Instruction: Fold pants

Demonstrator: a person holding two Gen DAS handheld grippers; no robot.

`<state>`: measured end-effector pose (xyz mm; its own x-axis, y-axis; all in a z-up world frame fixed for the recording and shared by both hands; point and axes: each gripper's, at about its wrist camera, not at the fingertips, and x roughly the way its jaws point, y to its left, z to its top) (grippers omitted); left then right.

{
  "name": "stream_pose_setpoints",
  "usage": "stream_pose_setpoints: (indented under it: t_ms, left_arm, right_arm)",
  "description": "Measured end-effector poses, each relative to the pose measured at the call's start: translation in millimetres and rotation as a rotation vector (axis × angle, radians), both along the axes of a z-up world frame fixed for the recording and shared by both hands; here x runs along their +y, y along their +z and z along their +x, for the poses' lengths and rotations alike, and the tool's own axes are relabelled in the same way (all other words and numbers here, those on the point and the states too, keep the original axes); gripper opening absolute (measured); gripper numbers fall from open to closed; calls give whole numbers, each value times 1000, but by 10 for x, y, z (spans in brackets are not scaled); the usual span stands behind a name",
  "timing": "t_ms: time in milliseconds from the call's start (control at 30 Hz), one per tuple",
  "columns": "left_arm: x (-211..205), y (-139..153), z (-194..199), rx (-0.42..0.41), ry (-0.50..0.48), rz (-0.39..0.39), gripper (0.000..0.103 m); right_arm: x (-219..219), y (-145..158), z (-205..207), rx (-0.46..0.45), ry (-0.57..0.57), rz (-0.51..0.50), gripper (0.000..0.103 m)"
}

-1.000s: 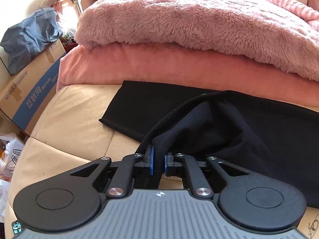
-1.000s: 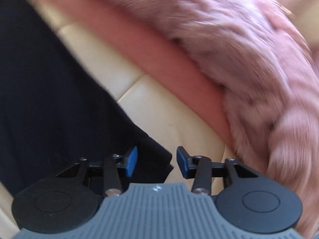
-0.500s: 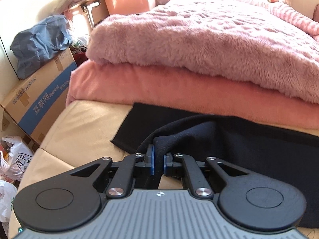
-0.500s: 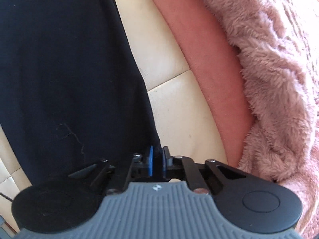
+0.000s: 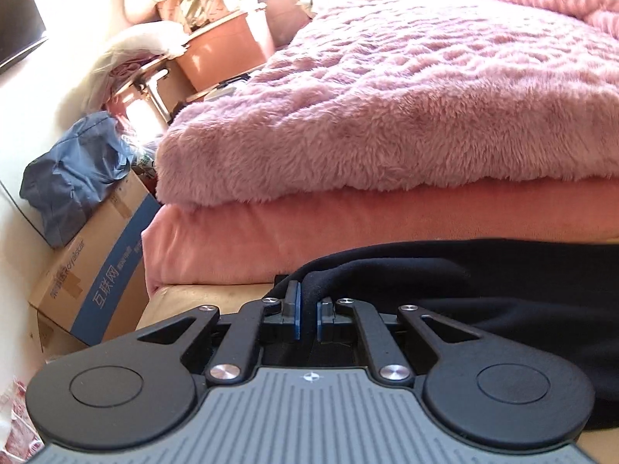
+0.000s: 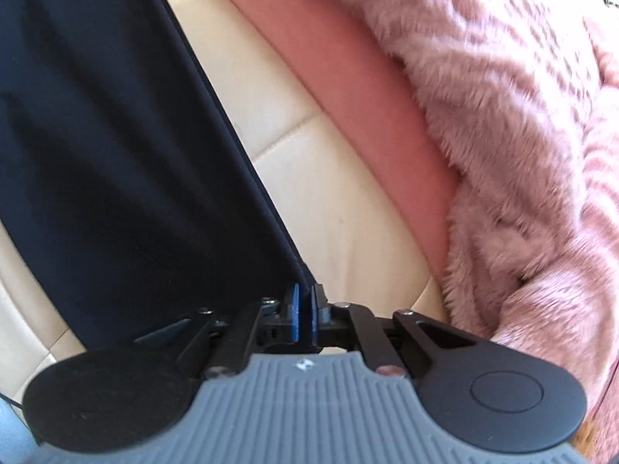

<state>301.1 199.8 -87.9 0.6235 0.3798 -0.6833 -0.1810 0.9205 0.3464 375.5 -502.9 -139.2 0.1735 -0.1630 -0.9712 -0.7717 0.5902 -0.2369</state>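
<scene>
Black pants lie on a cream leather cushion below a stack of pink blankets. In the left wrist view my left gripper is shut on a bunched fold of the black pants, lifted off the cushion. Seen from the right wrist, the black pants hang as a taut sheet to the left, and my right gripper is shut on their right edge, pointing steeply down at the cushion.
A fluffy pink blanket over a salmon one borders the cushion's far side; the fluffy pink blanket also fills the right of the right wrist view. To the left stand a cardboard box, a blue bag and an orange tub.
My right gripper's jaws closed onto the pants' edge and lifted it slightly. My left gripper rose with its fold, pulling the pant leg up off the cushion; more of the room shows.
</scene>
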Motion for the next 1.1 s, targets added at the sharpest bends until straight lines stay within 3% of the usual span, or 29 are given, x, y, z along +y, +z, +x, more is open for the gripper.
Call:
stream_pose_setpoints:
  t_ms: [167, 267, 367, 467, 533, 633, 700, 800, 933, 1000, 1100]
  left_arm:
    - [59, -145, -61, 38, 5, -6, 7]
    - [109, -248, -115, 53, -5, -15, 8]
    - [134, -293, -129, 49, -12, -12, 9]
    - [143, -293, -114, 29, -17, 8, 12]
    - [142, -274, -75, 19, -4, 38, 20]
    - [190, -276, -20, 44, 79, 95, 31]
    - [221, -261, -55, 55, 127, 99, 32]
    - [115, -138, -270, -10, 108, 15, 31]
    - [-243, -87, -554, -25, -17, -160, 31]
    - [-486, -124, -668, -34, -76, -208, 30]
    - [-847, -229, -752, -34, -135, -228, 29]
  right_arm:
    - [5, -275, 91, 3, -34, -13, 0]
    - [44, -362, 85, -11, -35, -21, 6]
    - [48, -365, 54, -71, -70, -37, 37]
    - [49, -239, -108, -189, -118, -15, 38]
    - [86, -113, -297, -273, -187, 32, 38]
    - [199, 9, -645, -295, -273, 145, 39]
    - [301, 43, -874, -295, -350, 222, 39]
    - [463, 68, -1169, -293, -491, 368, 39]
    - [790, 57, -1497, -292, -631, 550, 38]
    - [1092, 36, -1670, -288, -626, 612, 38]
    - [1605, -32, -1917, -276, -526, 615, 38]
